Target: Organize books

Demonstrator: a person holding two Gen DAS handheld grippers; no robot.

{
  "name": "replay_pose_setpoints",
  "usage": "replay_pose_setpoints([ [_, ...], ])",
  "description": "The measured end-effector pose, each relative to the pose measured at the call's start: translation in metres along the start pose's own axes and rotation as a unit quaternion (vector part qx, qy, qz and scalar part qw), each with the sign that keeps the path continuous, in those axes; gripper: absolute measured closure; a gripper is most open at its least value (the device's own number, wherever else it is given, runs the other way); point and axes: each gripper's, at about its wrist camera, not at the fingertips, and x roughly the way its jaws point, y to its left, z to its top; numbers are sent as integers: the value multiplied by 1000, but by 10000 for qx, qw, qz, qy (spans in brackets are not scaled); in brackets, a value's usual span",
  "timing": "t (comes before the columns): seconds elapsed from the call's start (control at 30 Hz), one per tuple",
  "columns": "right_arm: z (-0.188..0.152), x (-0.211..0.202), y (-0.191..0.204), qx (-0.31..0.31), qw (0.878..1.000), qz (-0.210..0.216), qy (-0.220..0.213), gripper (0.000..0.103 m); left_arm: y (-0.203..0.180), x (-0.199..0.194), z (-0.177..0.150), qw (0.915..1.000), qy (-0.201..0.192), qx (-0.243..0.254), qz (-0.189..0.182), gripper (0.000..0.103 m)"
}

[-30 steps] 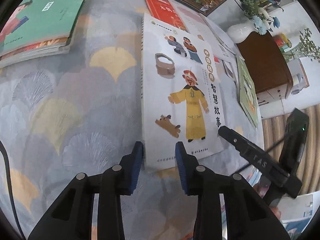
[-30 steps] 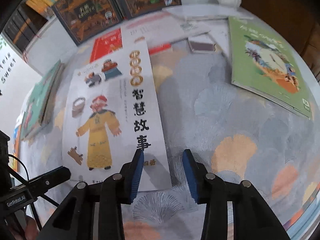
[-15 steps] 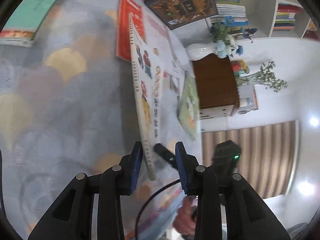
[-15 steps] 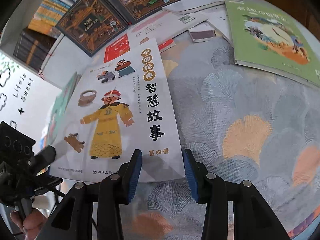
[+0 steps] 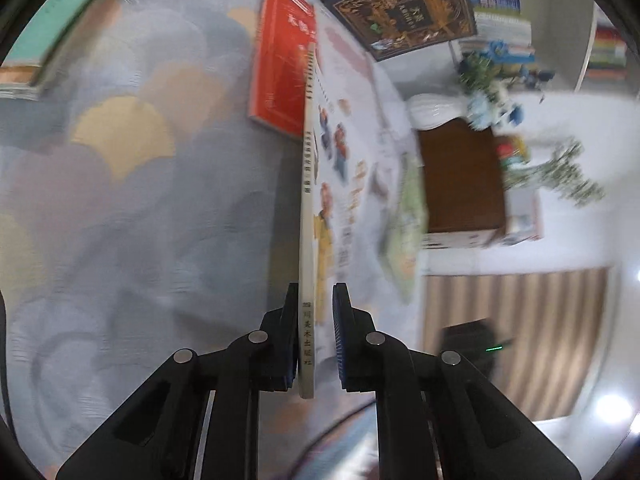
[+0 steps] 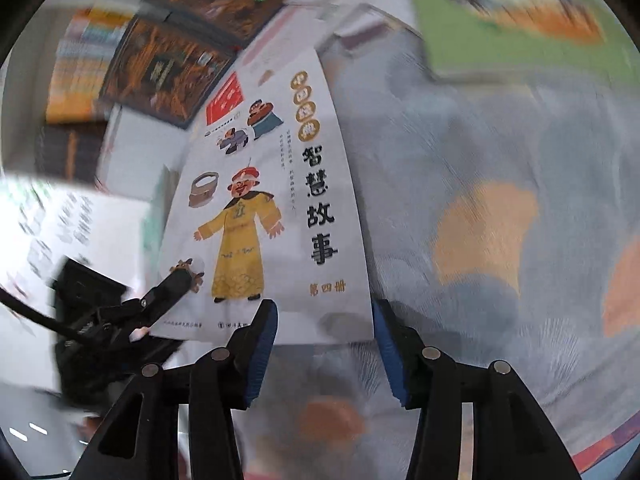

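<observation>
My left gripper [image 5: 316, 336] has just closed its jaws on the near spine corner of the white storybook [image 5: 307, 240]; it grips the book edge-on, lifted off the patterned cloth [image 5: 140, 220]. From the right wrist view the left gripper [image 6: 172, 286] pinches the near left corner of the storybook [image 6: 264, 200]. My right gripper [image 6: 325, 344] has just been opening wider, jaws parted at the book's near edge, pads not pressing it. Red book [image 5: 280, 68] lies further off, green book [image 6: 500, 16] far right.
</observation>
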Motion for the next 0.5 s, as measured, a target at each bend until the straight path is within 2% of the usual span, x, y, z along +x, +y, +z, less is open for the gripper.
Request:
replay_pose_setpoints([
  [0.13, 1, -1, -35, 869, 9913, 972, 173, 53, -6, 9, 7, 9984, 217, -290, -431, 92],
  [0.27, 5, 5, -53, 1420, 9757, 1655, 218, 52, -4, 14, 9, 9927, 402, -732, -867, 92],
  [0.37, 14, 9, -50, 1405, 9736, 1798, 116, 53, -3, 16, 9, 9927, 478, -758, -811, 92],
  [0.43, 20, 13, -42, 1289, 9752, 1794, 112, 66, 0, 18, 8, 9921, 545, -820, -776, 92],
  [0.5, 22, 16, -37, 1265, 9781, 1648, 85, 70, 1, 18, 8, 9942, 529, -751, -562, 92],
])
